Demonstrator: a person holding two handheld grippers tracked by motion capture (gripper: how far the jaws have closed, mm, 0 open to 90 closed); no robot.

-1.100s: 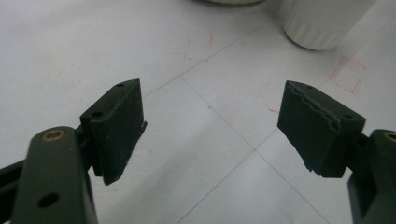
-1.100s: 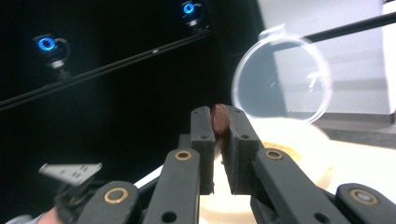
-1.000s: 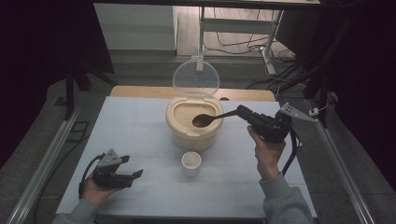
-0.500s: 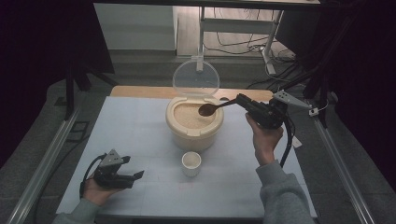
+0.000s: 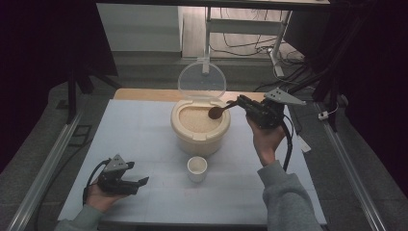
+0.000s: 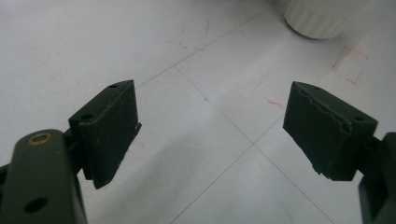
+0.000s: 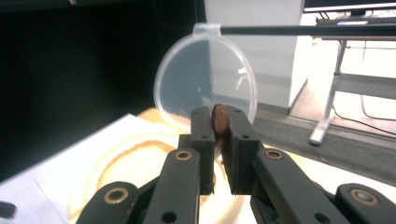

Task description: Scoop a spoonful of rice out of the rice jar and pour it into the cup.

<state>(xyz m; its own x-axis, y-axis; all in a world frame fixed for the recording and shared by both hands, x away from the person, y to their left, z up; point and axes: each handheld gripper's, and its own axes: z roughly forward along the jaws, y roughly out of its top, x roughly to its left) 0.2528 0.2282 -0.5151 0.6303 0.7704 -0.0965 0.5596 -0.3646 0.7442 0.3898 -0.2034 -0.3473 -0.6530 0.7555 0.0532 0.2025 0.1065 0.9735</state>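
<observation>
From above, the right gripper pinches a brown spoon over the grain-filled container (lid upright), the left gripper view shows jaws spread above the table, the right gripper view shows jaws clamping the spoon.

Your upright clear lid is blocking the container's far side; the small cup is standing before its near side.

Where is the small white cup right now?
In the high view the small white cup stands on the table, just in front of the rice container, between the two hands and untouched.
</observation>
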